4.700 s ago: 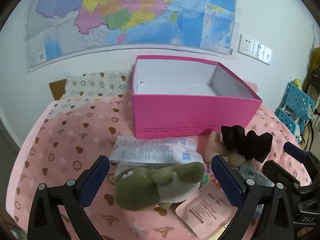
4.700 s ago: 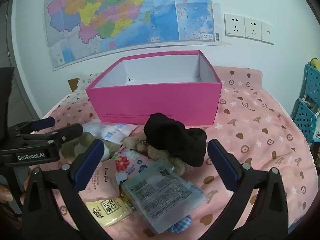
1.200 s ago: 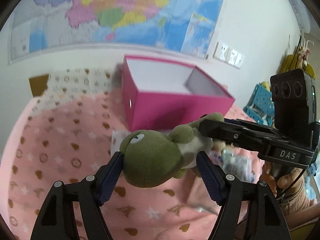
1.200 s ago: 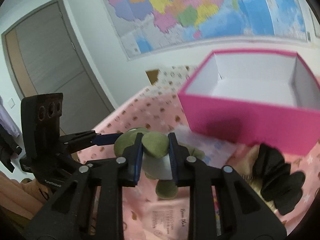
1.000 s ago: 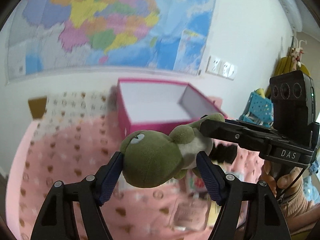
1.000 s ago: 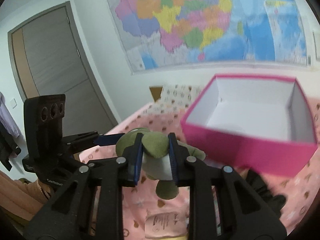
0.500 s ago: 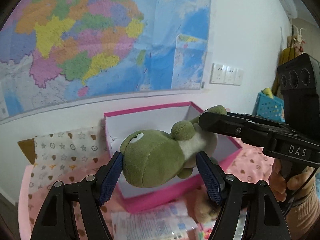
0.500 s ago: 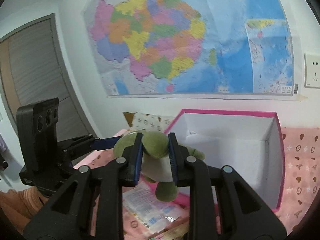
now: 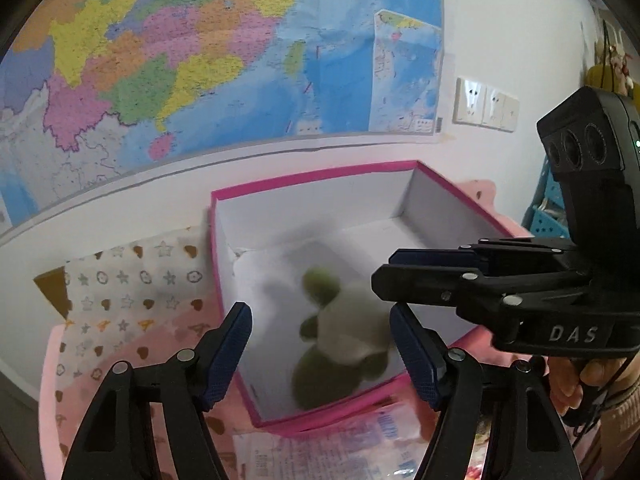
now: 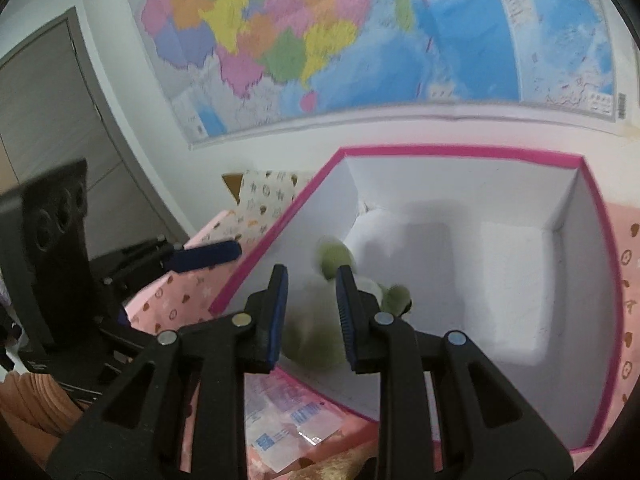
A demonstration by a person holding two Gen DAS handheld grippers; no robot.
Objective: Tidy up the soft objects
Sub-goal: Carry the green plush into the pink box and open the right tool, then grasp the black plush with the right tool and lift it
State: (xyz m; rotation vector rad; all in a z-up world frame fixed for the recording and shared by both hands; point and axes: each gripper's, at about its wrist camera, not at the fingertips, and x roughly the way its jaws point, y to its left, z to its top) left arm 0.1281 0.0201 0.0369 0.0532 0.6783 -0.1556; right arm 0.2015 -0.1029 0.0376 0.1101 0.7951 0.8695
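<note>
Green plush toy (image 9: 340, 336) lay blurred inside pink box (image 9: 312, 172), lower centre of frame. Left gripper (image 9: 320, 344) jaws closing, nothing pinched. Right gripper (image 10: 312, 312) narrow, gripping nothing.

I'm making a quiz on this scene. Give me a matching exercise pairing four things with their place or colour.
Things:
1. green plush toy
2. box
3. map
4. sockets

Descriptions:
A. pink outside, white inside
B. right of the map, on the wall
C. inside the box, blurred
D. on the wall behind the box

Pairs: 1-C, 2-A, 3-D, 4-B
</note>
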